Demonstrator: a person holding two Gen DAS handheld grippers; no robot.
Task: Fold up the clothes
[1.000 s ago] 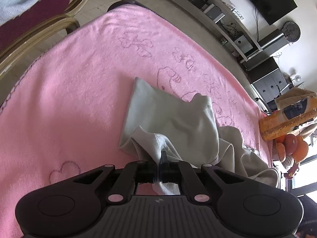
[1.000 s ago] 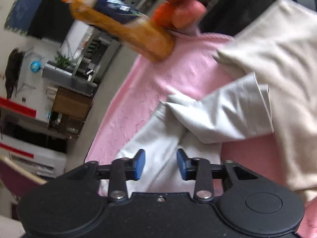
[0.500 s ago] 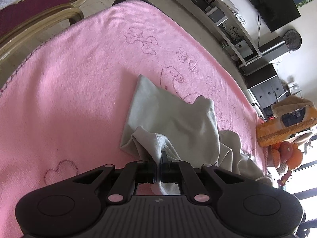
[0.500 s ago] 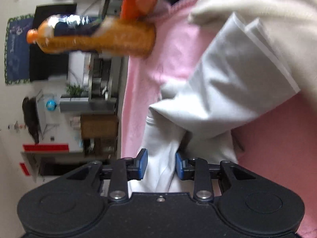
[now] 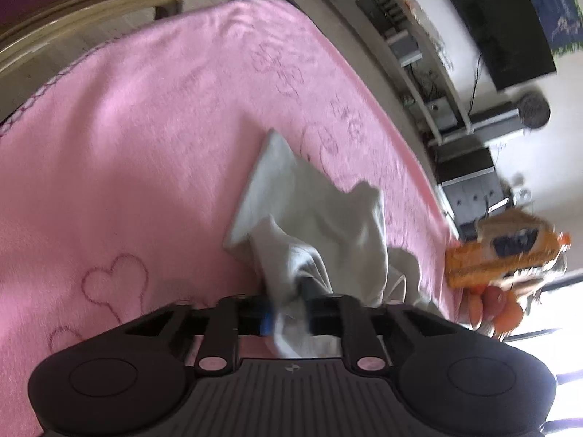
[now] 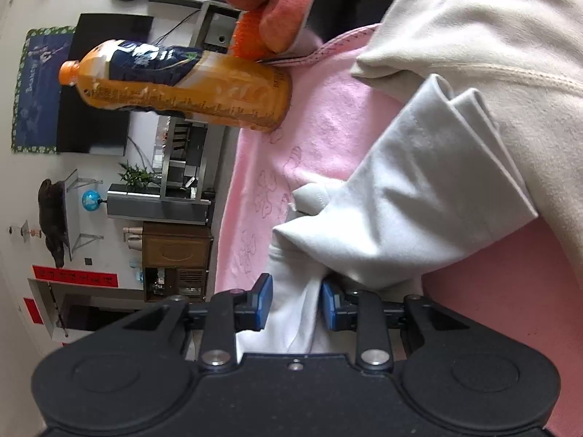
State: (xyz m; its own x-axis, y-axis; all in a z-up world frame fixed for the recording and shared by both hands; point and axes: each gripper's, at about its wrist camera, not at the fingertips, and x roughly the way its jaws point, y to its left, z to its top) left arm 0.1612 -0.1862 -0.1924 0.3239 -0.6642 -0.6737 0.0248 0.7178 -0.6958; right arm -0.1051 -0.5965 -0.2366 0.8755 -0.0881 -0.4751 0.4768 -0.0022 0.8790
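A light grey garment (image 5: 317,211) lies crumpled on a pink blanket (image 5: 145,127) with one flat corner pointing away. My left gripper (image 5: 288,322) is shut on a bunched fold at its near edge, and the cloth rises into the jaws. In the right wrist view the same grey garment (image 6: 419,189) shows a folded sleeve or leg lying over a whiter part. My right gripper (image 6: 296,304) has that white part filling the gap between its blue pads, jaws partly closed on the thick bunch.
A cream garment (image 6: 492,29) lies on the pink blanket (image 6: 328,116) beside the grey one. An orange drink bottle (image 6: 189,87) and fruit (image 6: 269,11) stand at the blanket's edge. The same bottle (image 5: 503,255) appears in the left view. A wooden chair frame (image 5: 91,11) is past the far edge.
The left view has rolled and shifted, and the held fold now stands higher in its jaws. The right view rolled and sank toward the blanket. Both grips stay as they were.
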